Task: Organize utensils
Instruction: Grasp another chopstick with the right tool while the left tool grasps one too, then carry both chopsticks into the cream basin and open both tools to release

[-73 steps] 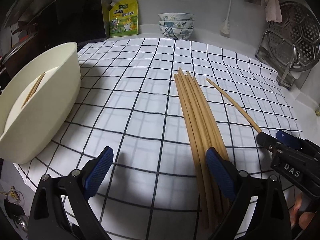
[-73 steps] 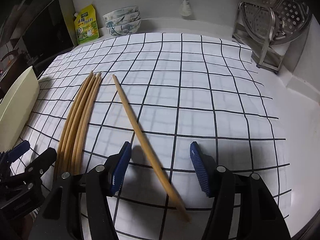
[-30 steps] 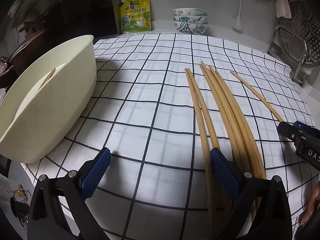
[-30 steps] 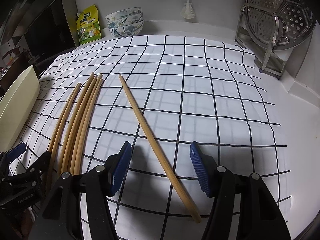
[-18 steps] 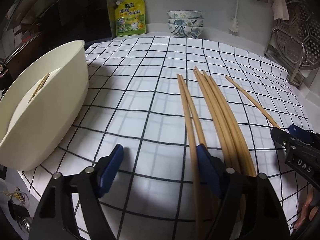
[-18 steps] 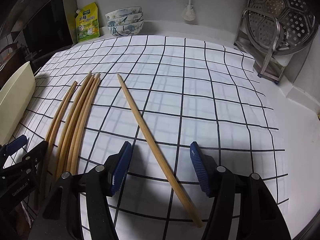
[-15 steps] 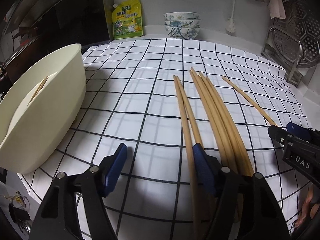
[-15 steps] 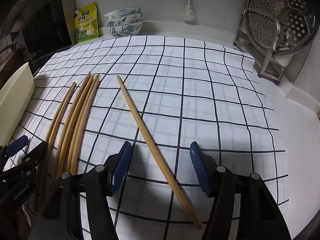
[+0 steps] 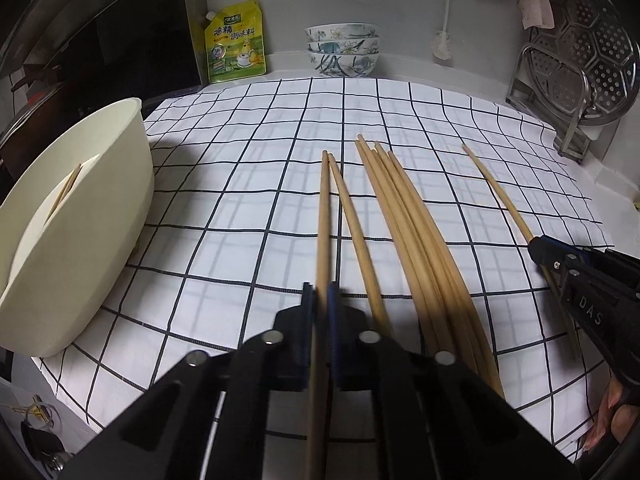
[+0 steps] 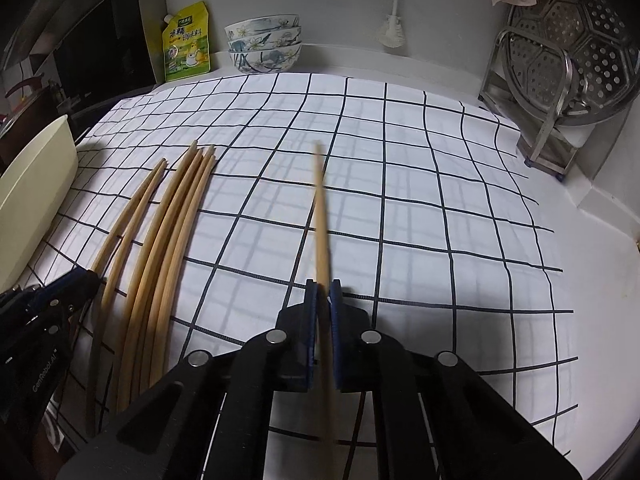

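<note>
Several wooden chopsticks [image 9: 416, 224] lie in a loose bundle on the checked cloth [image 9: 248, 168]. My left gripper [image 9: 321, 292] is shut on one chopstick [image 9: 323, 208] at the bundle's left side, with a second one [image 9: 356, 232] lying beside it. My right gripper [image 10: 324, 290] is shut on a single chopstick [image 10: 320, 208] that lay apart to the right; it looks blurred and points away from me. The right gripper [image 9: 538, 246] also shows in the left wrist view, and the bundle [image 10: 172, 232] shows in the right wrist view.
A cream tub [image 9: 72, 216] with a chopstick inside stands at the left edge. Stacked bowls [image 9: 342, 50] and a yellow pouch [image 9: 236, 42] stand at the back wall. A steel rack with a steamer plate [image 10: 560, 64] stands at the back right.
Both grippers have closed from wide open, each onto one chopstick. The right chopstick now points straight ahead instead of slanting left.
</note>
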The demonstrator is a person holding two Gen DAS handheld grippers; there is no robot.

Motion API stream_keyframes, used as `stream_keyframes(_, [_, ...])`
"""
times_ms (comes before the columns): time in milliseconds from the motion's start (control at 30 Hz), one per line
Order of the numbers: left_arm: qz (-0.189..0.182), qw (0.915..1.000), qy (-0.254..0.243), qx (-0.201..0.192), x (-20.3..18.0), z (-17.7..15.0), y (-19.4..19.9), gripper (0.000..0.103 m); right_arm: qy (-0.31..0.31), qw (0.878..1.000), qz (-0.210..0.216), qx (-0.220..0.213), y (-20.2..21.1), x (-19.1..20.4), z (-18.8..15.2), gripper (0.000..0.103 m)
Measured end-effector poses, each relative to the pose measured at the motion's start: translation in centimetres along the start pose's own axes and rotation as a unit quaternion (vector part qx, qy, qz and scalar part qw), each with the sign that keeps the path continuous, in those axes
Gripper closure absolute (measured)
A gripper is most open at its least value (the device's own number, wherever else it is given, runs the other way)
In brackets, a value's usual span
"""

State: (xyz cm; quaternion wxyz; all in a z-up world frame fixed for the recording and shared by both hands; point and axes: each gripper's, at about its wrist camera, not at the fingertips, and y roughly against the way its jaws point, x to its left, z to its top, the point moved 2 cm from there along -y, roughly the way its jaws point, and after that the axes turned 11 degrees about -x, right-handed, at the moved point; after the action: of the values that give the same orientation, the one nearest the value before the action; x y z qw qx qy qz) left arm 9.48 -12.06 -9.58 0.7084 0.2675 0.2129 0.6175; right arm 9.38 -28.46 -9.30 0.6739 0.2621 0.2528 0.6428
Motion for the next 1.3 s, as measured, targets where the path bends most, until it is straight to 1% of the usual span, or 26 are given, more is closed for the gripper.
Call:
stream_keyframes(167, [0.002, 1.0, 0.002, 0.007, 0.3, 0.0, 0.1, 0.096, -0.023, 1.0, 0.011, 0.0, 0.1, -0.6, 0.0, 0.097])
stream_keyframes(500, [0.004, 0.9998, 0.013, 0.014, 1.1, 0.2, 0.5, 0.096, -0.038, 0.999, 0.025, -0.006, 0.7, -0.5, 0.1, 0.097])
stream_keyframes(767, [0.001, 1.0, 0.01, 0.0, 1.6, 1.0, 1.9, 0.096, -0.046, 0.999, 0.022, -0.016, 1.7, -0.5, 0.1, 0.097])
stream_keyframes(1000, [-0.015, 0.9998, 0.004, -0.016, 2.0, 1.9, 3.6, 0.096, -0.068, 0.997, 0.012, -0.038, 3.8, -0.5, 0.5, 0.097])
stream_keyframes(1133, [-0.031, 0.9991, -0.003, -0.031, 2.1, 2.3, 5.2, 0.096, -0.078, 0.996, 0.009, -0.051, 5.1, 0.2, 0.7, 0.097])
stream_keyframes(1300, [-0.041, 0.998, 0.008, -0.047, 3.6, 2.8, 6.7, 0.096, -0.08, 0.995, 0.009, -0.061, 6.1, 1.7, 1.0, 0.097])
